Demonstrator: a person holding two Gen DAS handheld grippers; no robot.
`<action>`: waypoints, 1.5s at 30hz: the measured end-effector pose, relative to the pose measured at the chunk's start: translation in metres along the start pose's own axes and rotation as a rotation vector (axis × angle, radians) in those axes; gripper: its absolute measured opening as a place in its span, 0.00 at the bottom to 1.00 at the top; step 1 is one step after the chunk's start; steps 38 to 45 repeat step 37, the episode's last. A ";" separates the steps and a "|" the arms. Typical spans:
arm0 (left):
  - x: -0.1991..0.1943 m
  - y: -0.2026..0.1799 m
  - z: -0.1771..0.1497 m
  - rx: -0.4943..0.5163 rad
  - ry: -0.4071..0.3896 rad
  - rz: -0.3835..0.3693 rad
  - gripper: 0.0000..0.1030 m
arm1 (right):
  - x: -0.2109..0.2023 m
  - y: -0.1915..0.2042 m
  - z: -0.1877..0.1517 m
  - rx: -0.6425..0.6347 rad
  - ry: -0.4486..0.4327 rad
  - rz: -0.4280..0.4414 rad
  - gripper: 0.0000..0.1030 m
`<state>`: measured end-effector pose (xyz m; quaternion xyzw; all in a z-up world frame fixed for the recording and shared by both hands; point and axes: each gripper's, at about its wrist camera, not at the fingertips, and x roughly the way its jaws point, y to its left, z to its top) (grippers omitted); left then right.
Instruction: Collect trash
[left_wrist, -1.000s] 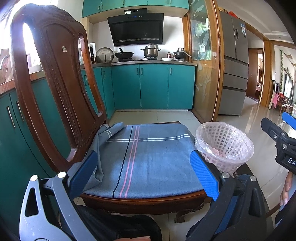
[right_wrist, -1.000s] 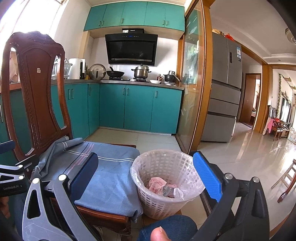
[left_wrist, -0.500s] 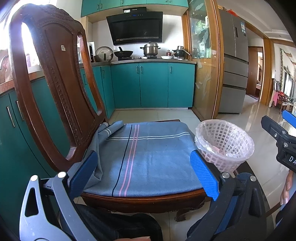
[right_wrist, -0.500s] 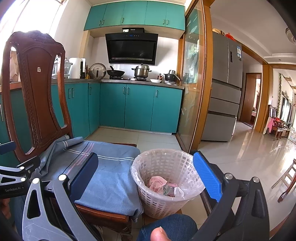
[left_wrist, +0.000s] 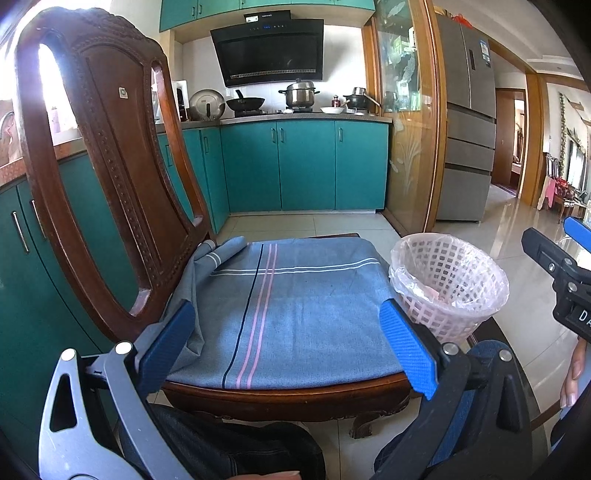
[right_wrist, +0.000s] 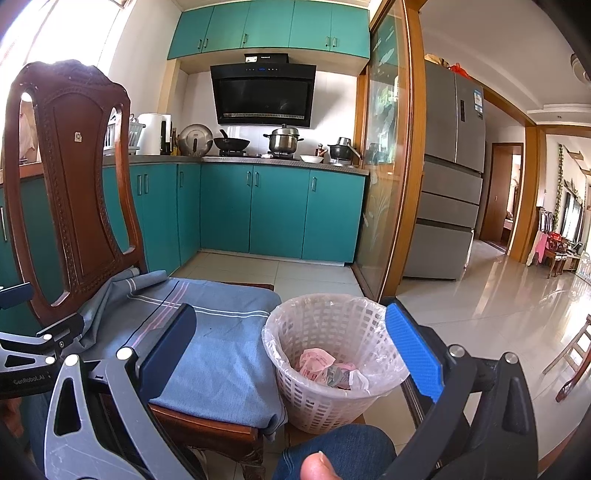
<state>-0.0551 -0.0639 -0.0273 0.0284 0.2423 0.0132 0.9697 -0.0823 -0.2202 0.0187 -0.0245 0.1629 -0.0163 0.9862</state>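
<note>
A white lattice waste basket (right_wrist: 334, 360) lined with a clear bag stands on the floor to the right of the chair; it also shows in the left wrist view (left_wrist: 448, 282). Crumpled pink and white trash (right_wrist: 327, 371) lies inside it. My left gripper (left_wrist: 290, 349) is open and empty, in front of the chair seat. My right gripper (right_wrist: 293, 352) is open and empty, in front of the basket and the seat's right edge. No loose trash shows on the seat.
A dark wooden chair (left_wrist: 110, 155) carries a blue-grey striped cloth (left_wrist: 280, 306) on its seat. Teal cabinets (right_wrist: 280, 214) and a stove line the back wall. A glass partition (right_wrist: 388, 166) and a fridge (right_wrist: 448, 177) stand to the right. Tiled floor (right_wrist: 498, 306) extends right.
Both views have tilted slightly upward; the chair and basket sit a little lower in frame. Both grippers stay open and empty.
</note>
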 end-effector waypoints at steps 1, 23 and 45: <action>0.000 0.000 0.000 0.000 0.001 0.000 0.97 | 0.000 0.000 0.000 0.001 0.000 0.000 0.97; 0.013 -0.001 -0.006 -0.010 0.023 -0.006 0.97 | 0.008 -0.001 -0.009 0.010 0.023 -0.009 0.97; 0.100 0.005 -0.032 0.101 0.199 0.147 0.97 | 0.005 0.042 0.008 -0.002 0.042 0.325 0.97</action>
